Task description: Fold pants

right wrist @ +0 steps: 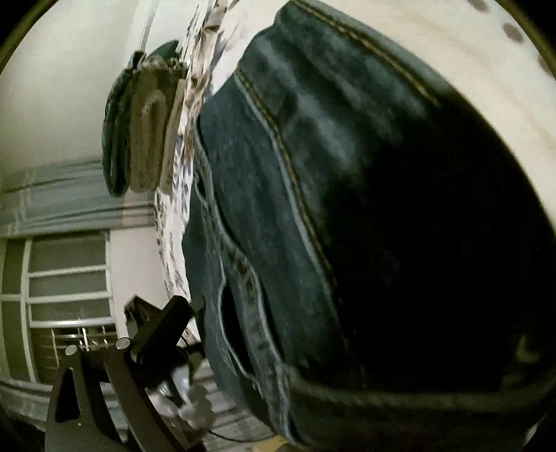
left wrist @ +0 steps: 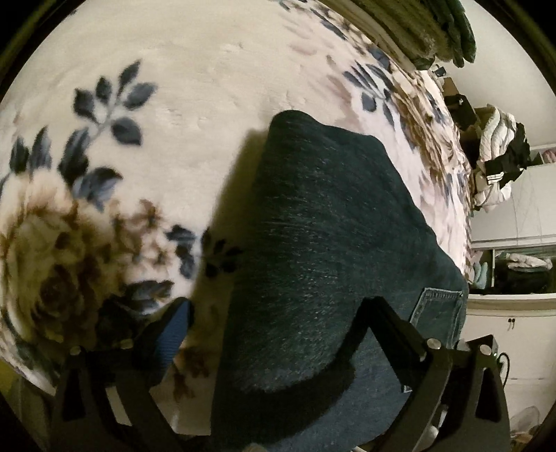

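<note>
Dark blue jeans (left wrist: 312, 236) lie on a cream floral blanket (left wrist: 173, 87). A folded, fuzzy dark part sits on top, and a back pocket (left wrist: 441, 313) shows at the lower right. My left gripper (left wrist: 278, 313) is open, its fingers (left wrist: 170, 327) standing wide on either side of the jeans' near edge. In the right wrist view the jeans (right wrist: 312, 208) fill the frame, with seams and a pocket opening close to the lens. Only the left finger (right wrist: 166, 323) of my right gripper shows; the jeans hide the other finger.
Folded green and beige blankets (left wrist: 434, 31) are stacked at the bed's far end. A heap of clothes (left wrist: 497, 156) and white cabinets (left wrist: 514, 330) stand to the right. A window (right wrist: 66, 278) and wall lie behind the right gripper.
</note>
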